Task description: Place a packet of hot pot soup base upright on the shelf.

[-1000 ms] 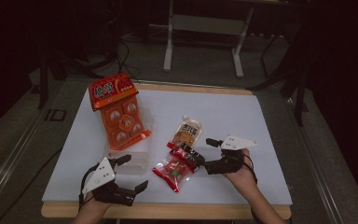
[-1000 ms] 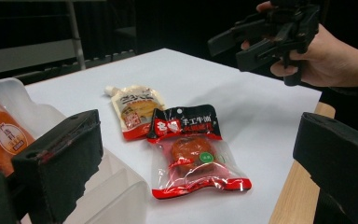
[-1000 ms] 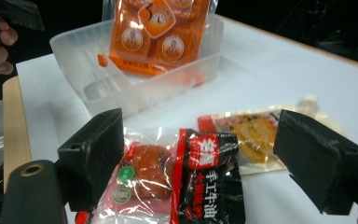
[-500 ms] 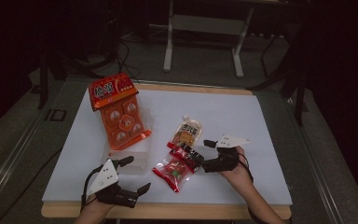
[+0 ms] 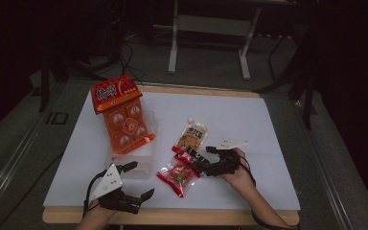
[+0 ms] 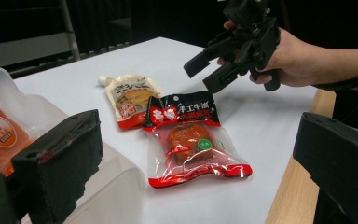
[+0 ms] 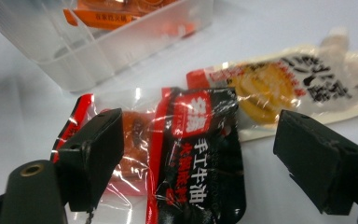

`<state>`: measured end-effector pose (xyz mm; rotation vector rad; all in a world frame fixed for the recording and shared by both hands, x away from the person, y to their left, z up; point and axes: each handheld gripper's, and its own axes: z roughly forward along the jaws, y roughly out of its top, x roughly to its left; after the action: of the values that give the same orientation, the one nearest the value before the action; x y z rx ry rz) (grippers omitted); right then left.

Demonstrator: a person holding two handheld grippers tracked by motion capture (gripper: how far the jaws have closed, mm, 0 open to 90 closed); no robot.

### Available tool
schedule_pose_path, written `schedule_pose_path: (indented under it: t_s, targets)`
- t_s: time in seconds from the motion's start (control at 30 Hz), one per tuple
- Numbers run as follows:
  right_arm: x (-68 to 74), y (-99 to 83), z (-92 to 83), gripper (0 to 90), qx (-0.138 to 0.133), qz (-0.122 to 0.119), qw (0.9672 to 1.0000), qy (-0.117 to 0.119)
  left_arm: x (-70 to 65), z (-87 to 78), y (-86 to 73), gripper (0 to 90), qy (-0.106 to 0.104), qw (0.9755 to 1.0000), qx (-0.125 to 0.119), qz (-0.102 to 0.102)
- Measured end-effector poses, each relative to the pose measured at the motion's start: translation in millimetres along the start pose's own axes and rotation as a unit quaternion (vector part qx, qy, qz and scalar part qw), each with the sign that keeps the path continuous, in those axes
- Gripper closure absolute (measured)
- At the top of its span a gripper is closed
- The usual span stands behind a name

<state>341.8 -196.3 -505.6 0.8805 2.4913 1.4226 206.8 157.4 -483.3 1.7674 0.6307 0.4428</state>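
While the right gripper [image 5: 197, 159] hangs just above the black top of the red pouch [image 5: 177, 173], its jaws stand wide apart and grip nothing; in the right gripper view the two pads flank that black header, one over the clear red-edged part, the other toward the tan pouch [image 7: 279, 79]. That red pouch lies flat on the white table [image 5: 249, 120], near the front edge, between the two hands, with its black end touching or slightly overlapping the lower end of the tan pouch, which lies just behind it. From the left gripper view the red pouch [image 6: 191, 140] shows a reddish-brown piece under clear film, and the right gripper [image 6: 214, 70] hovers over the table just past its far end, jaws parted. Near the front left corner, the left gripper [image 5: 136, 179] is also wide open and holds nothing, resting low by the table edge. A clear tray [image 5: 146, 160] sits just beside its far jaw, and an orange pack [image 5: 122, 115] leans across the tray, reaching toward the back of the table.
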Motion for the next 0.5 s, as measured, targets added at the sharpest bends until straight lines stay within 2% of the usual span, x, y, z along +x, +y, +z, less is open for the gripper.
schedule_pose_path:
  t_s: [0.33, 0.5]
  targets:
    - [-10.0, -13.7, 8.7, 16.9, 0.033, 0.030, 0.9990, 0.005, -1.2, 1.8, -1.2, 1.9, -0.004, 1.0000, 0.004, 0.006]
    - [-13.9, -18.4, 11.0, 20.2, 0.049, 0.046, 0.9977, 0.010, -1.0, 2.1, -2.7, 1.9, -0.009, 0.9999, 0.004, -0.004]
